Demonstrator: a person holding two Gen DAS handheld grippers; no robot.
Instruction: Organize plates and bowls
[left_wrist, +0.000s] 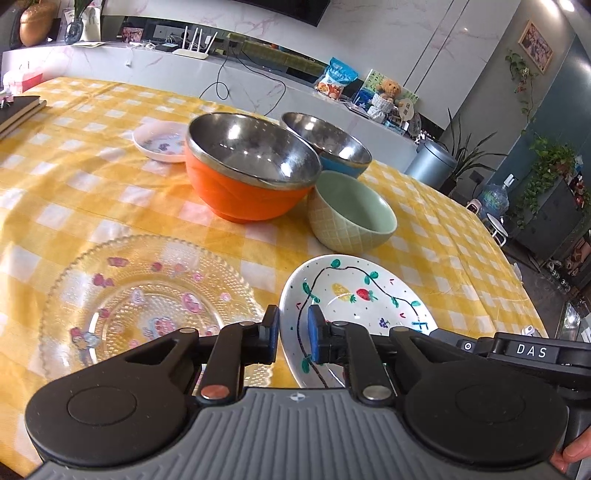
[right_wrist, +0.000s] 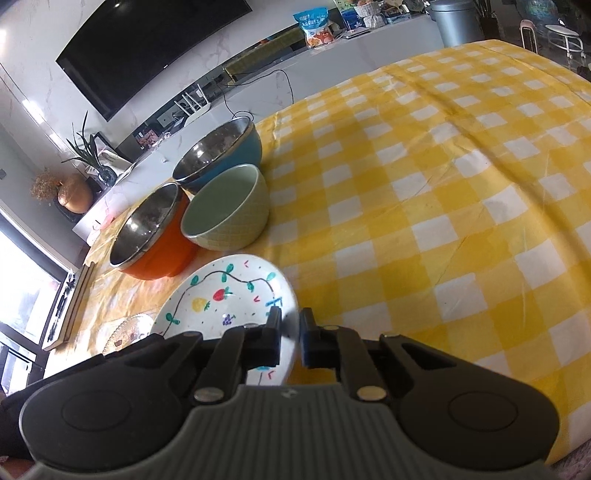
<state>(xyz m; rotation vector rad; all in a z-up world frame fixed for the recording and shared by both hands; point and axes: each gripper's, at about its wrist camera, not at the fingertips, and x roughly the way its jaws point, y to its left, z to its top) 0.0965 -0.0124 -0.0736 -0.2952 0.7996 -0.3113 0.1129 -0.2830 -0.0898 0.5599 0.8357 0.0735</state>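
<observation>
A white painted plate (left_wrist: 354, 295) with fruit and vine drawings is held between both grippers. My left gripper (left_wrist: 293, 332) is shut on its left rim. My right gripper (right_wrist: 291, 334) is shut on its right rim; the plate (right_wrist: 225, 295) shows there too. A clear glass plate (left_wrist: 147, 299) with pink flowers lies to the left on the yellow checked tablecloth (left_wrist: 74, 177). Behind stand an orange steel-lined bowl (left_wrist: 247, 173), a blue steel-lined bowl (left_wrist: 328, 144), a pale green bowl (left_wrist: 351, 218) and a small pink plate (left_wrist: 162, 142).
Dark books (left_wrist: 18, 110) lie at the table's far left. The bowls also show in the right wrist view: the orange bowl (right_wrist: 155, 240), the green bowl (right_wrist: 229, 210) and the blue bowl (right_wrist: 221, 151). A white counter (left_wrist: 221, 70) with clutter runs behind the table.
</observation>
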